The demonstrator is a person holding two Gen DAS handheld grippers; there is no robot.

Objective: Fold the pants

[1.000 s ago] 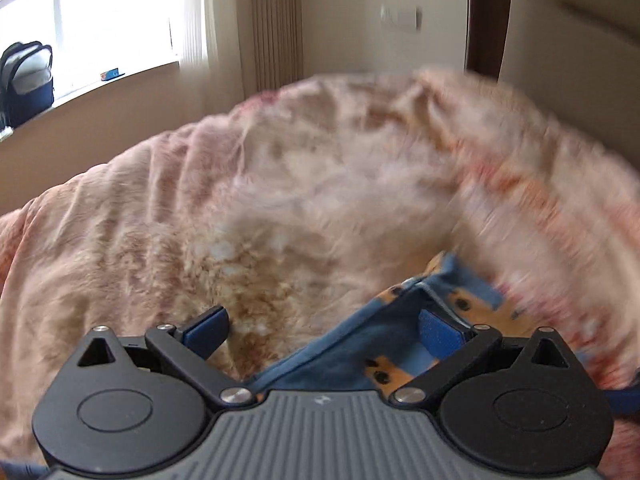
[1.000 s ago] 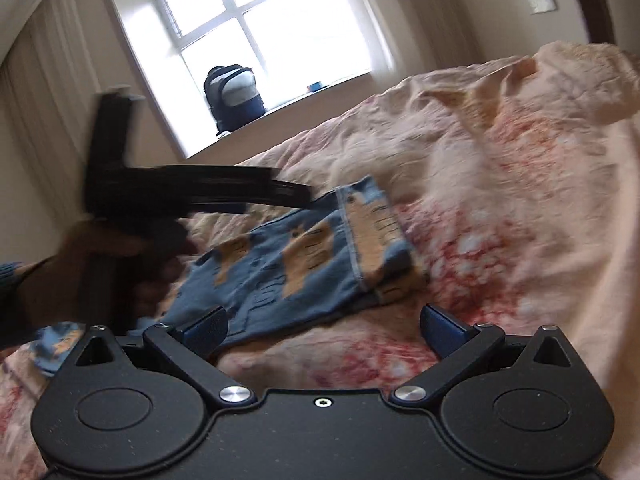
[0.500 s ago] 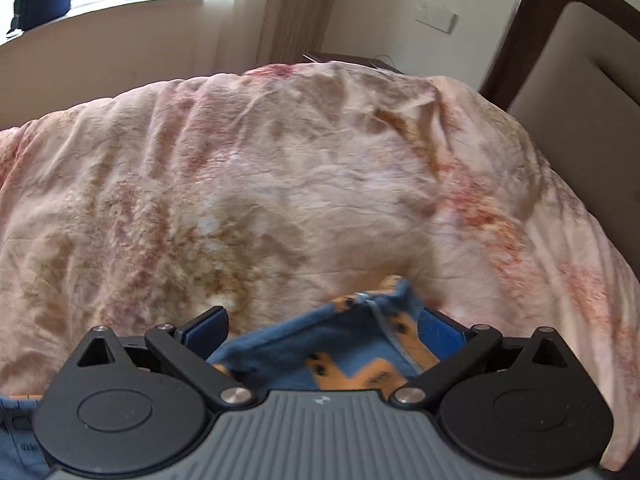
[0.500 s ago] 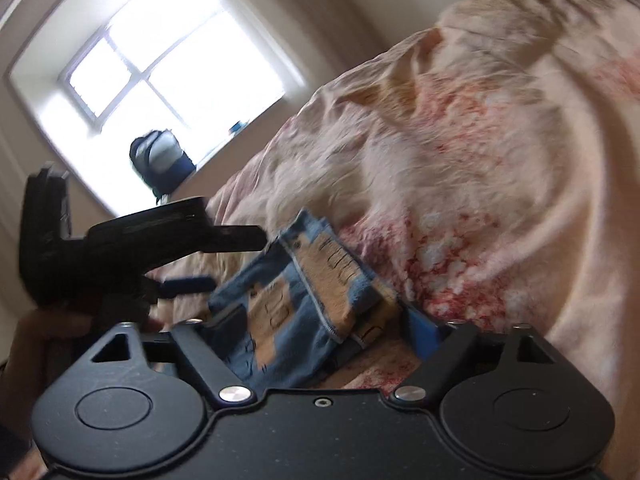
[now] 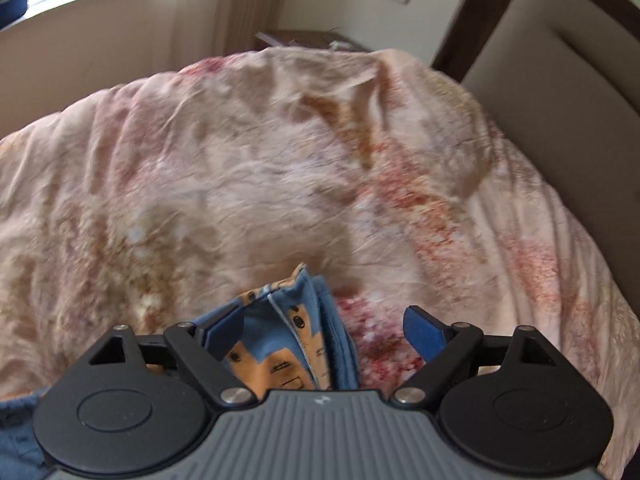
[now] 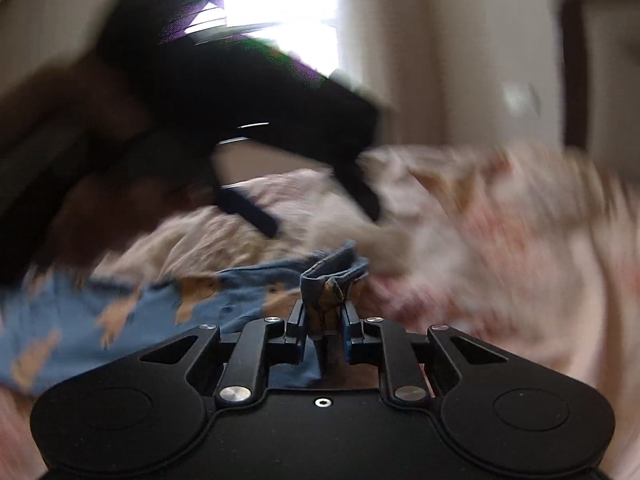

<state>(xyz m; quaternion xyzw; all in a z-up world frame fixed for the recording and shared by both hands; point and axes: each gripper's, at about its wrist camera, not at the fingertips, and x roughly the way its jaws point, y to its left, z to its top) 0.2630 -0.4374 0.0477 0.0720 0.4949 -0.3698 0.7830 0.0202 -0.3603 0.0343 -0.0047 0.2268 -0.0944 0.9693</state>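
Lying on a rumpled pink floral bedspread (image 5: pixel 248 184), the blue pants with orange patches (image 6: pixel 132 312) spread away to the left in my right view. My right gripper (image 6: pixel 324 326) has just closed its jaws on a bunched corner of that cloth, pads pressing from both sides. My left gripper (image 5: pixel 320 330) has its jaws wide apart, having just narrowed slightly; a fold of the pants rises between them beside the left pad, unpinched. A padded beige headboard (image 5: pixel 560 60) stands beyond the bed.
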